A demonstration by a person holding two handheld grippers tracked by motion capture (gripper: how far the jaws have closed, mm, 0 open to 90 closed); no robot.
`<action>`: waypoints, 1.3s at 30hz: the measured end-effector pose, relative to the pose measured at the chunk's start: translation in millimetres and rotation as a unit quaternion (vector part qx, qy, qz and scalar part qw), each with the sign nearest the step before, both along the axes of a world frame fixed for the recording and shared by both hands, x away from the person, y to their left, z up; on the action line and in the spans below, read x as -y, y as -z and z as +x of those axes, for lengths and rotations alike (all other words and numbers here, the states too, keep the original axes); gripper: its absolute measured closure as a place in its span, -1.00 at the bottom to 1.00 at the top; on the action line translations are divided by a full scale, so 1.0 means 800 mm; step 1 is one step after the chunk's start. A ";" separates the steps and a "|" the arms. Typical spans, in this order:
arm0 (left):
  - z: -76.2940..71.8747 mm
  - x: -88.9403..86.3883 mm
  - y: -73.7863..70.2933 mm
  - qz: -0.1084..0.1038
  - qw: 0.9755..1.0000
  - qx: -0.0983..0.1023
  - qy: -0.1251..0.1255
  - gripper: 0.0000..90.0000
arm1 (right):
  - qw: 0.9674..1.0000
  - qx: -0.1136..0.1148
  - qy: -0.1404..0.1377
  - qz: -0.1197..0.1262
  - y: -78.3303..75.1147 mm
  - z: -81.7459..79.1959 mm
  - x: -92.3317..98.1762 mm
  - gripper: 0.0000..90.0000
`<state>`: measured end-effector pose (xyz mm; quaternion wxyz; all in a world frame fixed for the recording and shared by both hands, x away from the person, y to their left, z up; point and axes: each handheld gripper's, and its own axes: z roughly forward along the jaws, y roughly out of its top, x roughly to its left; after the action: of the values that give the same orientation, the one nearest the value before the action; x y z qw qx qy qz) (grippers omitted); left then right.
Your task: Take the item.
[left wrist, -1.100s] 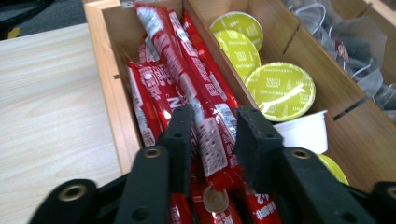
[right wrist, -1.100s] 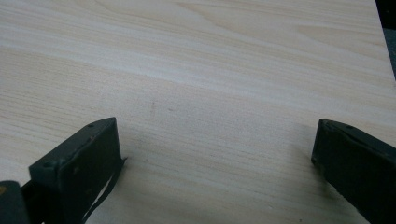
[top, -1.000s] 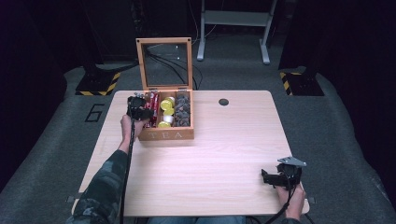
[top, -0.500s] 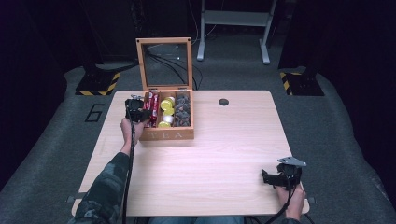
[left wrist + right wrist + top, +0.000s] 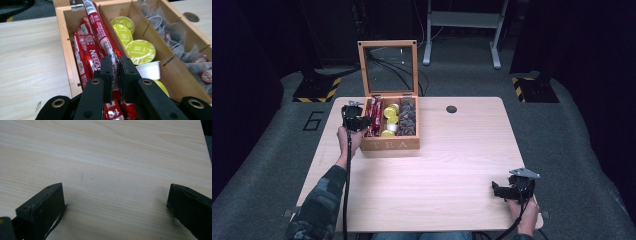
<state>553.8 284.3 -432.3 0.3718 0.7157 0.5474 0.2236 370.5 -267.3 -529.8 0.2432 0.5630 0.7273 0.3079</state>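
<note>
**Coffee stick pinched in the tea box**

Your left claw (image 5: 114,65) had just closed, and its jaws were clamped on a red coffee stick (image 5: 99,30) in the wooden box (image 5: 65,50). The stick ran up between the two black jaws and leaned toward the hinged back wall of the box, its upper end lifted above the other red sticks (image 5: 83,53) that lay in the same compartment. That compartment was the one nearest your left hand (image 5: 350,140). In the high view the left claw (image 5: 360,121) sat at the box's left edge, over the red packets, with your forearm reaching in from the near left of the counter (image 5: 452,160).

The box (image 5: 390,144) stood toward the far left of the counter, its glass lid (image 5: 388,67) upright and open. The middle compartment held yellow-lidded capsules (image 5: 140,51) and a small white cup (image 5: 149,70) just beside your claw. The compartment farthest from your left hand held dark tea bags (image 5: 180,50). A small round dark hole (image 5: 451,109) showed in the counter to the right of the box.

Your right claw (image 5: 115,205) was well apart from all of this, at the near right corner of the counter. Its jaws stood wide apart with bare wood between them. Your right hand (image 5: 524,217) gripped it from below.
</note>
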 end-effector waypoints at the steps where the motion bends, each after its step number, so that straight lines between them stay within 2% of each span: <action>1: -0.002 0.000 -0.002 0.002 1.000 0.002 0.003 0.81 | 1.000 0.000 0.000 0.000 0.000 0.000 0.000 -0.98; 4: -0.007 0.001 -0.008 0.000 1.000 0.008 0.010 0.81 | 1.000 0.000 0.000 0.000 0.000 0.000 0.000 -0.98; 7: -0.012 0.002 -0.012 0.011 1.000 0.021 0.014 0.81 | 1.000 0.000 0.001 0.000 0.000 0.000 0.000 -0.98; 14: -0.028 0.002 -0.015 0.008 0.999 0.033 0.025 0.81 | 1.000 0.000 0.001 0.000 0.000 0.000 0.000 -0.98; 16: -0.031 0.001 -0.018 0.001 0.999 0.032 0.029 0.81 | 1.000 0.000 0.000 0.000 0.000 0.000 0.000 -0.98; 21: -0.041 0.000 -0.029 -0.002 0.998 0.046 0.039 0.81 | 1.000 0.000 0.002 0.002 0.000 0.000 0.000 -0.98; 24: -0.047 0.001 -0.034 -0.012 0.998 0.051 0.044 0.81 | 1.000 0.000 0.001 0.000 0.000 0.000 0.000 -0.98; 34: -0.069 0.012 -0.052 -0.024 0.994 0.073 0.075 0.81 | 1.000 0.000 0.002 0.003 0.000 0.000 0.000 -0.98; 39: -0.079 0.022 -0.055 -0.016 0.992 0.081 0.095 0.81 | 1.000 0.000 0.001 0.000 0.000 0.000 0.000 -0.98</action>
<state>490.6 266.9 -388.4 0.4461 0.7376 0.4487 0.2358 370.6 -267.4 -529.9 0.2433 0.5637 0.7267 0.3080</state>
